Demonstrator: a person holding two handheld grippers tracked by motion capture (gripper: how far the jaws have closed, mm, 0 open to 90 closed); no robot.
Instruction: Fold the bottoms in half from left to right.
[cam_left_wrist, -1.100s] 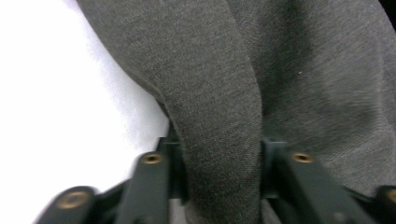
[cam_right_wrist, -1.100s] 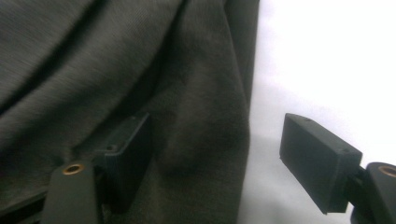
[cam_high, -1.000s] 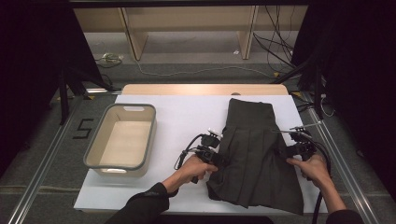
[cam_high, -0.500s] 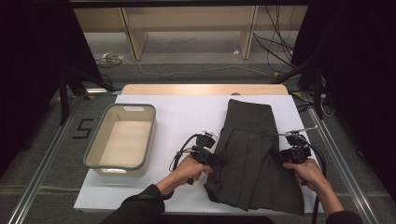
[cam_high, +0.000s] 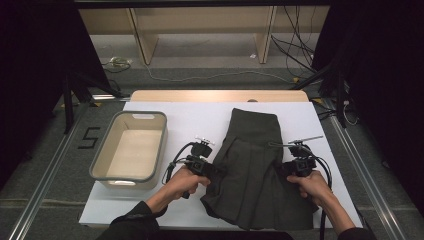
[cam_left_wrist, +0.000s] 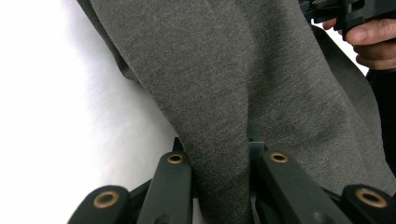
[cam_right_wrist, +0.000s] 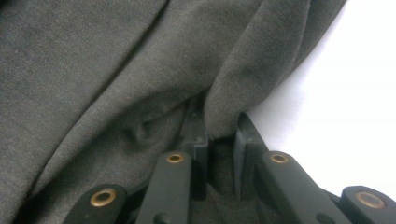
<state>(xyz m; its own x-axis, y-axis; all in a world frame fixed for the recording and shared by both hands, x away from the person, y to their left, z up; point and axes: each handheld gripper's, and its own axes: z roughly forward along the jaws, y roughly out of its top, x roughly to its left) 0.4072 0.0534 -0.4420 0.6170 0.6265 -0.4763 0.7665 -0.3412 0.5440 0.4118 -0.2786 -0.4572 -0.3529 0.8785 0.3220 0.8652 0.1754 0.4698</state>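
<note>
A dark grey garment (cam_high: 255, 150) lies lengthwise on the white table (cam_high: 200, 115), right of centre. My left gripper (cam_high: 214, 172) is at its left edge, shut on a fold of the cloth. In the left gripper view that fold of the garment (cam_left_wrist: 224, 70) runs down between the jaws of the left gripper (cam_left_wrist: 219, 144). My right gripper (cam_high: 286, 169) is at the garment's right edge. Its jaws have just been closing and now pinch a ridge of the garment (cam_right_wrist: 93, 70), as the right gripper (cam_right_wrist: 219, 126) shows in its own view.
An empty grey bin (cam_high: 141, 114) stands on the left part of the table. Bare white tabletop lies between bin and garment and along the far edge. Cables and wooden shelf legs are on the floor beyond the table.
Both hands have shifted a little to the left with the garment's edges. The right edge is drawn inward, so the middle of the garment looks narrower and more bunched.
</note>
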